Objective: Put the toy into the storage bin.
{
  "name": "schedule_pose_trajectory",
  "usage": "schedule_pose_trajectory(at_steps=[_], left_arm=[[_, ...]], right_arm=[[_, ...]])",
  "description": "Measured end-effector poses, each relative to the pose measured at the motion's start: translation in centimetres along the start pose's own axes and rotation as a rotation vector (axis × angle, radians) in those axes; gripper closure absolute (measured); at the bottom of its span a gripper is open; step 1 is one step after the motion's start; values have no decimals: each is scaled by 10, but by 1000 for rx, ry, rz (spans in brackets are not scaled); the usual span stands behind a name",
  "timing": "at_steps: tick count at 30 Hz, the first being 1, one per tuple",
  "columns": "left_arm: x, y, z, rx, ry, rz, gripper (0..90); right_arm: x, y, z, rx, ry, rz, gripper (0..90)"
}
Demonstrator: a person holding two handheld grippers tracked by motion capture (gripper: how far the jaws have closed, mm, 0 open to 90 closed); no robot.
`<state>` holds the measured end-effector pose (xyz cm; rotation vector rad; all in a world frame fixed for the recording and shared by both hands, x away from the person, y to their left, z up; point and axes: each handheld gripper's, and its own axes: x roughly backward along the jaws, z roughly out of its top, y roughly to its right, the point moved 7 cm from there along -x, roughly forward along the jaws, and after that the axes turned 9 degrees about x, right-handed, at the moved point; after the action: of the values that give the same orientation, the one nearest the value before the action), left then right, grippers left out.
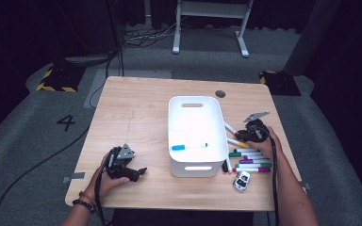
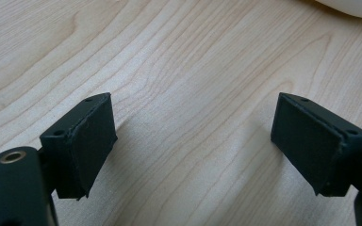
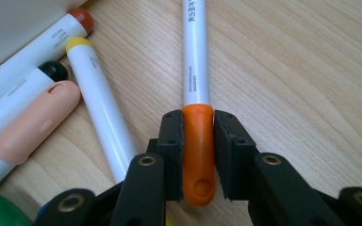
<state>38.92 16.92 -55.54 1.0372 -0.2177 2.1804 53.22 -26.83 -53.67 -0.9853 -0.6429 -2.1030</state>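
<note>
My right gripper is shut on the orange cap of a white marker that lies on the wooden table and points away from the camera. In the high view this gripper sits just right of the white bin, above a row of coloured markers. A blue-capped marker lies inside the bin. My left gripper rests low on the table left of the bin. Its jaws stand wide apart over bare wood, open.
Beside the held marker lie a yellow-tipped marker, a peach-capped one, a black-tipped one and a red-tipped one against the bin wall. A small toy car sits near the table's front edge.
</note>
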Motion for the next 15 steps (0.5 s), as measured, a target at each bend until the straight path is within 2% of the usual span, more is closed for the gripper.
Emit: schedule_pose_trajectory(at_steps=[5,9,15], left_arm=[[0,0,0,-1,0,0,147],[0,0,0,0,0,0,147],[0,0,0,1,-2,-3,147]], right_arm=[[2,3,-2,-9,-10,-21,746],[3,4,-4,-34,-7,-25,748],[14,6,-3,-66,38,-30,749]])
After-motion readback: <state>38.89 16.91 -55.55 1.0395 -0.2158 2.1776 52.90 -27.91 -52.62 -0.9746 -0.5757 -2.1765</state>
